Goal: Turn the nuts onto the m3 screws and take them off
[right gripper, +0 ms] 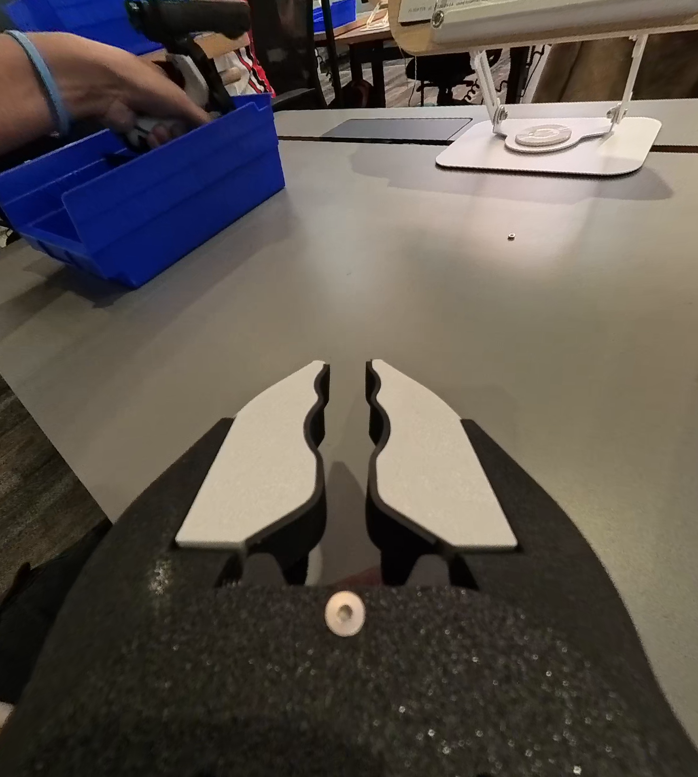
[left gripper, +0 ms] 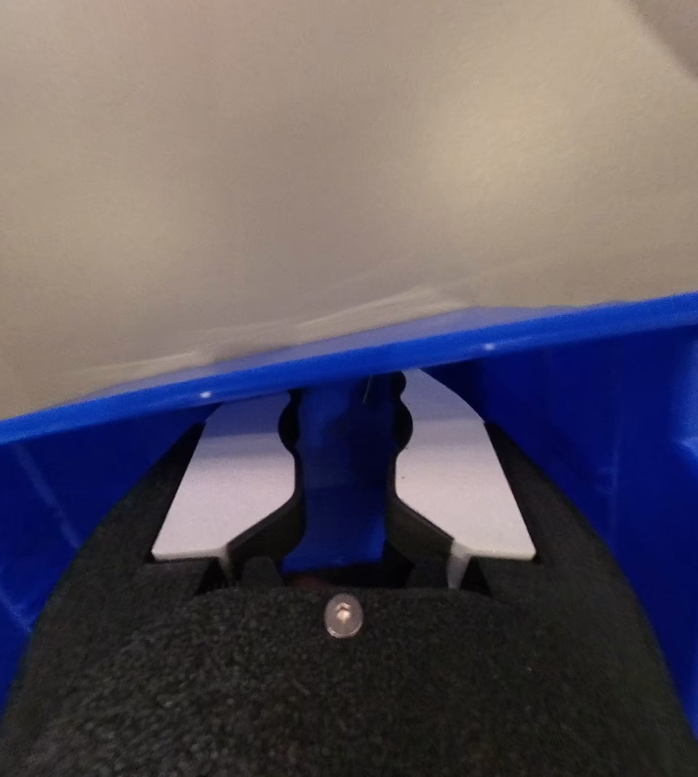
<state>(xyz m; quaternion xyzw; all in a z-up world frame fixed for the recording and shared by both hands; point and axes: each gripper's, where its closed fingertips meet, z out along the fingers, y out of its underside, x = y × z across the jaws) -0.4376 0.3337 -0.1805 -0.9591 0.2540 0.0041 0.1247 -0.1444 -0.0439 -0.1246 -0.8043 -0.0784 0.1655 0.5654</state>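
Observation:
My left gripper (left gripper: 345, 395) reaches into a blue bin (left gripper: 591, 420). Its white fingers (left gripper: 229, 454) stand apart with blue plastic showing between them, and the tips are hidden behind a blue wall (left gripper: 338, 357). A thin dark sliver (left gripper: 365, 389) shows near the tips; I cannot tell what it is. In the right wrist view the bin (right gripper: 162, 210) sits at the table's left, with a hand (right gripper: 99, 88) holding the left gripper (right gripper: 208, 75) inside it. My right gripper (right gripper: 347, 370) hovers over the grey table (right gripper: 380, 294), jaws slightly apart and empty. A small nut (right gripper: 510, 236) lies far ahead to the right.
A white stand base (right gripper: 549, 147) sits at the back right, with a dark flat pad (right gripper: 397, 130) beside it. The table's left edge (right gripper: 23, 370) drops to carpet. Chairs and other tables stand behind.

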